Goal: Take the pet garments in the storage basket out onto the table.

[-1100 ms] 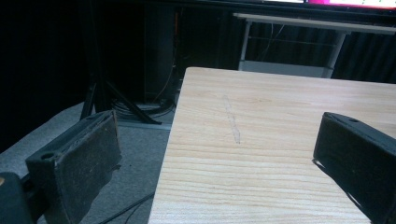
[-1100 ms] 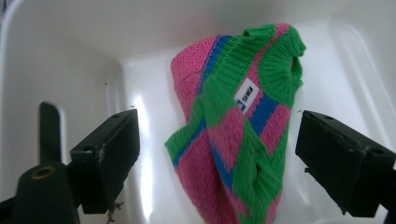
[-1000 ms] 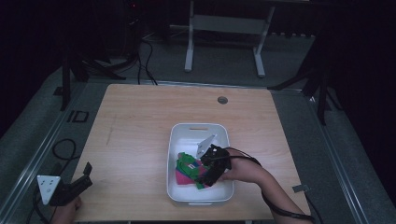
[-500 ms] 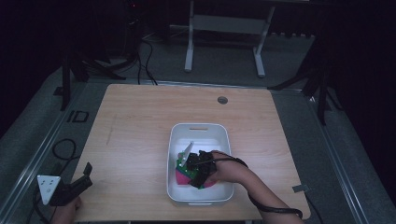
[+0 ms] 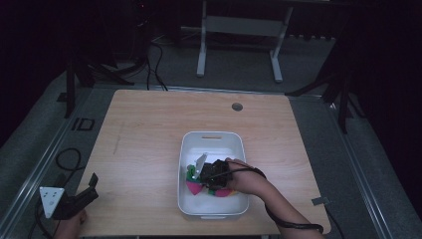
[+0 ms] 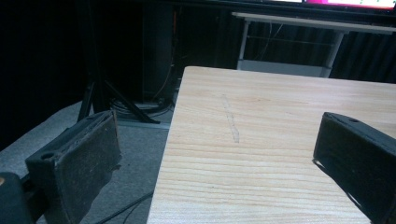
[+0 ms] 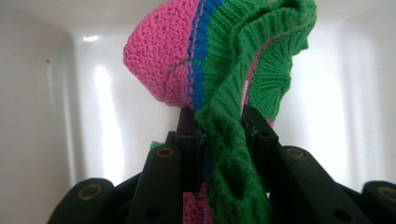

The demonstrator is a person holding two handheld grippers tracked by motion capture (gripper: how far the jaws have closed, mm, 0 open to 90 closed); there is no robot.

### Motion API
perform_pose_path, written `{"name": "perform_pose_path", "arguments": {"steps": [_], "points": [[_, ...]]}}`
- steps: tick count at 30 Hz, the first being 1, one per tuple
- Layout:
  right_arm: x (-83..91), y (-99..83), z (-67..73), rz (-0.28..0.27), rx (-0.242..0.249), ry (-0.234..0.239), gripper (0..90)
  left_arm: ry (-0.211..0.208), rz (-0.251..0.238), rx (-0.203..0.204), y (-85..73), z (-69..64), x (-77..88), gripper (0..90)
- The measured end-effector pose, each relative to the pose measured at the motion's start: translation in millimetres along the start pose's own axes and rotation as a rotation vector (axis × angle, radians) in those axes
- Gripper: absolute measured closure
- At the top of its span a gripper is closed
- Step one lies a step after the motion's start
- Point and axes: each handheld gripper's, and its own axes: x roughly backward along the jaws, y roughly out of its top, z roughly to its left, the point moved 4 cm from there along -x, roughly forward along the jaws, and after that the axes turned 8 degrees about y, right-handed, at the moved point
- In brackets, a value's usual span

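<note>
A knitted cloth (image 7: 163,56) in pink, blue and green lies in a white bin (image 5: 211,135) on the wooden table (image 5: 149,129). My right gripper (image 7: 219,121) reaches down into the bin. Its jaws have just been closing and now pinch a green fold of the cloth between the pads. In the high view the right gripper (image 5: 201,177) sits over the cloth (image 5: 195,188) at the bin's near left. My left gripper (image 5: 92,186) rests at the table's near left corner. Its jaws stand wide apart with nothing between them, as the left gripper view (image 6: 217,135) shows.
A round cable hole (image 5: 237,106) sits in the table's far right part. A faint streak (image 6: 231,121) marks the wood ahead of the left gripper. Cables (image 5: 64,159) lie on the floor left of the table. A white desk frame (image 5: 239,25) stands behind it.
The right gripper moved left and slightly down inside the bin, onto the cloth, and closed on it. The left gripper stayed where it was.
</note>
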Motion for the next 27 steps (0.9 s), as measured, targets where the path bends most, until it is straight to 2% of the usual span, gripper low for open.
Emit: {"name": "perform_pose_path", "arguments": {"steps": [8, 15, 20, 27], "points": [[46.7, 4.6, -6.3, -0.082, -0.006, -0.030, 71.8, 0.001, 0.001, 0.000, 0.0, 0.0, -0.1, 1.2], [95.1, 8.4, -10.7, -0.166, 0.012, -0.099, 71.8, 0.002, -0.001, 0.001, 0.1, -0.1, -0.1, 1.2], [122.3, 0.4, -12.9, -0.209, -0.007, -0.135, 71.7, 0.000, 0.000, 0.001, 0.1, 0.1, -0.2, 1.2], [144.8, -17.7, -16.7, -0.226, -0.033, -0.193, 71.7, 0.002, 0.000, -0.005, 0.1, 0.0, 0.1, 1.2]]}}
